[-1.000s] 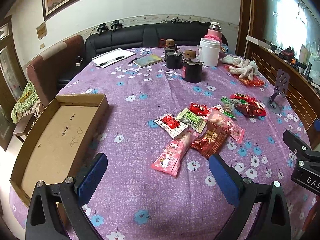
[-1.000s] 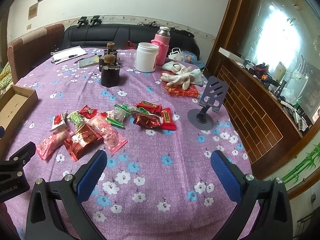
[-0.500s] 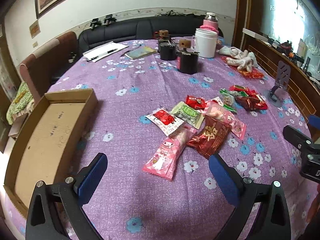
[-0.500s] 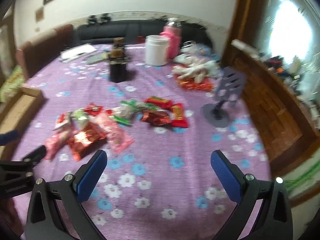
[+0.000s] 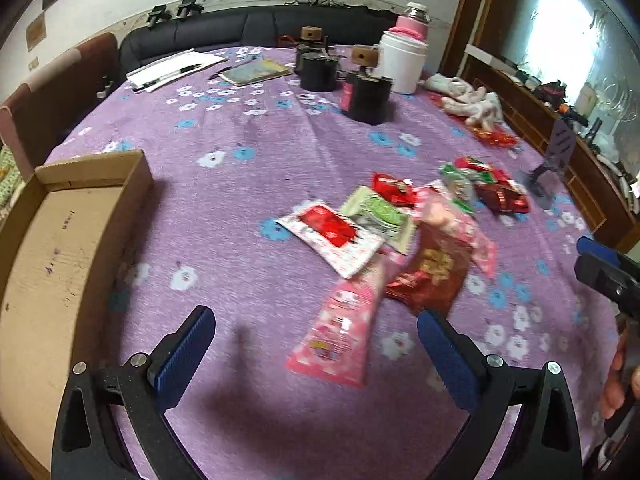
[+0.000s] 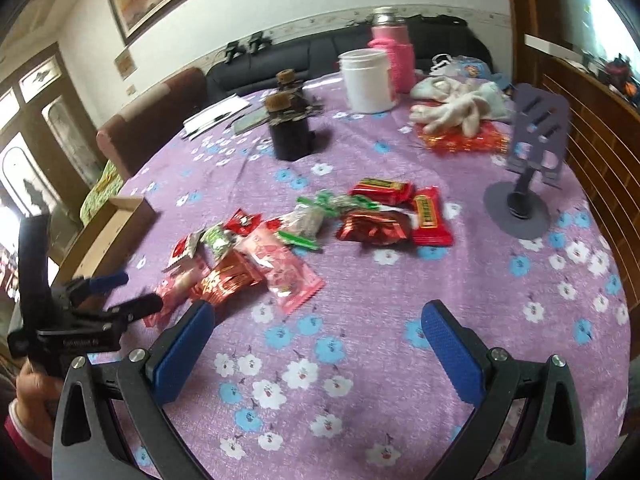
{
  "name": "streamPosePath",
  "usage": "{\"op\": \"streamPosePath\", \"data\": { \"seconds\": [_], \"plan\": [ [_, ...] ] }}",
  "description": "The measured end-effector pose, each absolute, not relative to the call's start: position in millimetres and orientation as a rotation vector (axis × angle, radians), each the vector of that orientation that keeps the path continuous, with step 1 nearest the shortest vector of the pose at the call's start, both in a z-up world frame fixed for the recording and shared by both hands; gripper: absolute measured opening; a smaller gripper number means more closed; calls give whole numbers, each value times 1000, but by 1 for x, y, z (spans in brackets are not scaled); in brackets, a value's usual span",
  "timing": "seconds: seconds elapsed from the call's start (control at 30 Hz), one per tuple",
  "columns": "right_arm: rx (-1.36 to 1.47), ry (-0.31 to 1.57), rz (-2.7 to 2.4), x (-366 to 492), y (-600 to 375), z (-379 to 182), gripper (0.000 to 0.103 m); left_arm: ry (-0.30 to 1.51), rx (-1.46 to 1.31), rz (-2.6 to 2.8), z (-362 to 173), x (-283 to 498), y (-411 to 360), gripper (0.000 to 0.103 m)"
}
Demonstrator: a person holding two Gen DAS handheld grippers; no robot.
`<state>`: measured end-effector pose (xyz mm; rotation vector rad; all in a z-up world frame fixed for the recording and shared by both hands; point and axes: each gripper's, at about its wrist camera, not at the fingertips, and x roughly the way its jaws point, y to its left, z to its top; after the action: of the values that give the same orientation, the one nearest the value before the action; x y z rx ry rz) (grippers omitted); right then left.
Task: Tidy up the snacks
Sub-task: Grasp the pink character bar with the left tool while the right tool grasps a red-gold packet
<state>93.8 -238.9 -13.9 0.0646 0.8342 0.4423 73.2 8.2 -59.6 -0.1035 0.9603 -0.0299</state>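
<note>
Several snack packets lie in a loose pile on the purple flowered tablecloth [image 5: 248, 184]. A long pink packet [image 5: 340, 332] lies nearest my left gripper [image 5: 316, 332], which is open and empty just above and before it. A dark red packet [image 5: 432, 276] and a white-and-red packet [image 5: 332, 236] lie behind. An empty cardboard tray [image 5: 52, 248] sits at the left. My right gripper [image 6: 316, 328] is open and empty, hovering before the pile [image 6: 256, 256]. More red packets [image 6: 384, 216] lie further right. The left gripper also shows in the right wrist view [image 6: 116, 292].
Two dark jars [image 5: 368, 96], a white tub [image 5: 402, 64], a pink flask [image 6: 392, 56], white gloves [image 6: 456, 104] and papers [image 5: 172, 70] stand at the back. A purple phone stand [image 6: 524, 184] is at the right. A black sofa lies beyond the table.
My left gripper has moved forward and down toward the long pink packet. My right gripper has swung left, bringing the left gripper and tray into its view. Both stay open.
</note>
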Motion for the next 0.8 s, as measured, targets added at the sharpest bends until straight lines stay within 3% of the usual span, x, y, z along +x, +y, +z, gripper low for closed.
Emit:
{"op": "streamPosePath", "data": {
  "seconds": [0.1,0.23,0.47,0.8],
  "plan": [
    [35,824,475,94,-222,-14,102,961,-55,-5,-61,75,9,102],
    [-8,840,500,92,-188,-19,90,971,-62,-38,-61,72,22,102],
    [-25,950,477,101,-135,-46,54,994,-23,-43,-65,63,39,102],
    [-91,997,383,124,-107,-58,52,1016,76,-154,-73,75,4,102]
  ]
}}
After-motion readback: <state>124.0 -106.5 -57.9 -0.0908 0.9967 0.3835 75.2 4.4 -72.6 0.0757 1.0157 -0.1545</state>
